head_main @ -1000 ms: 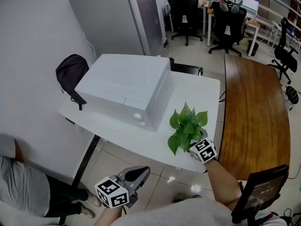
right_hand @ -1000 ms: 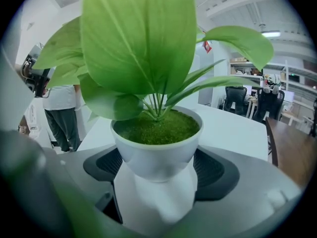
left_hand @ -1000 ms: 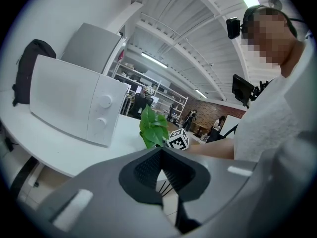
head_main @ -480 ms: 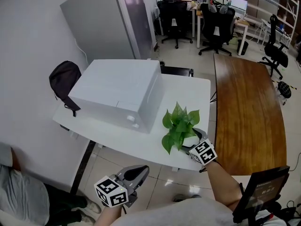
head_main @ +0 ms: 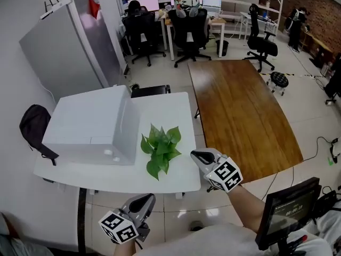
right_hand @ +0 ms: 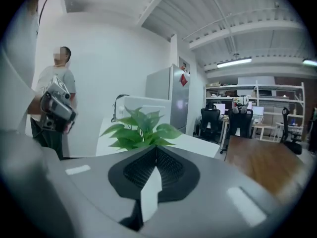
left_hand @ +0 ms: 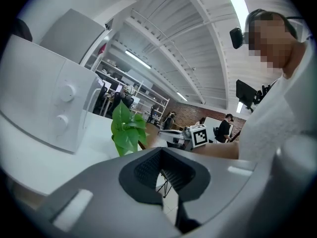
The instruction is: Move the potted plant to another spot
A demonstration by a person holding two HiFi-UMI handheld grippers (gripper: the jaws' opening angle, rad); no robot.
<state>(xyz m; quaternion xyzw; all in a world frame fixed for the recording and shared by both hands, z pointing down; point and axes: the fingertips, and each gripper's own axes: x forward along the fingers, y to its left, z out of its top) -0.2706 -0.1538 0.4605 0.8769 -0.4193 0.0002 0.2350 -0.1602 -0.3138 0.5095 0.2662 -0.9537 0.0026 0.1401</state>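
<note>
The potted plant point(head_main: 160, 148) stands on the white table point(head_main: 176, 105) near its front edge. Its green leaves hide the pot from above. My right gripper point(head_main: 198, 155) hovers just off the table's front right corner, to the right of the plant and apart from it. It is shut with nothing in it. The right gripper view looks past its closed jaws point(right_hand: 157, 150) at the plant point(right_hand: 141, 128). My left gripper point(head_main: 146, 198) hangs low in front of the table, below the plant, shut and empty. The left gripper view shows the plant point(left_hand: 126, 130) and the right gripper point(left_hand: 173, 135) beyond it.
A big white box-shaped appliance point(head_main: 88, 124) fills the table's left half. A long wooden table point(head_main: 240, 105) adjoins on the right. A grey cabinet point(head_main: 69, 52) and a black backpack point(head_main: 32, 127) are at the left. Office chairs point(head_main: 189, 31) stand behind, and a small screen point(head_main: 287, 212) at the bottom right.
My right gripper has let go of the plant's pot, drawn back to the right and up, and shut. The plant stays on the table. The left gripper has shifted a little.
</note>
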